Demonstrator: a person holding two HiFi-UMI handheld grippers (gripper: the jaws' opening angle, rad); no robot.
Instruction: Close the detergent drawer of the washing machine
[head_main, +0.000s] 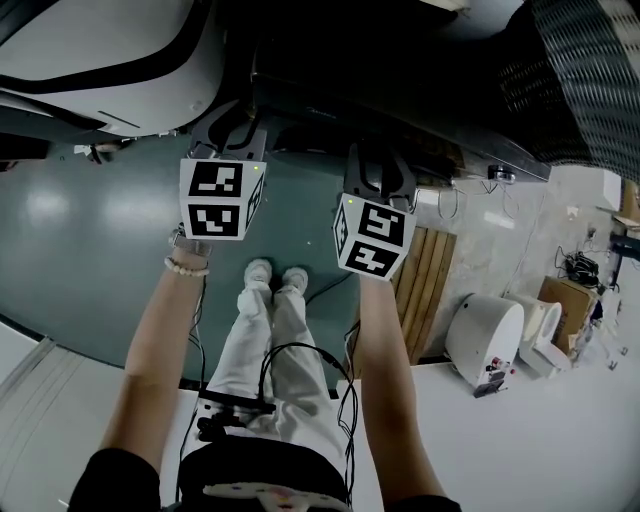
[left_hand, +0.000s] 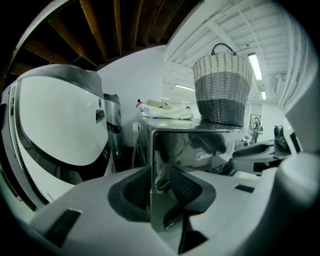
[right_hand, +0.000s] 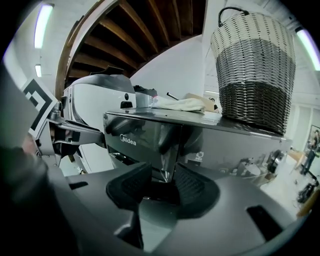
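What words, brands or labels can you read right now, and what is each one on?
"Midea": brand on the glossy dark front panel of the washing machine, at its left end; it also shows faintly in the left gripper view.
Small square label on that same panel: too small to read.
Small dark label on the white rounded machine: too small to read.
Black-and-white marker cubes: square patterns only, no words.

The washing machine is gleaming glossy dark grey. The wicker basket is showing cream, mid-grey and charcoal bands. The marker cubes on the left claw and right claw are displaying black squares on white. The floor is looking teal. The person is wearing white trousers and white shoes.
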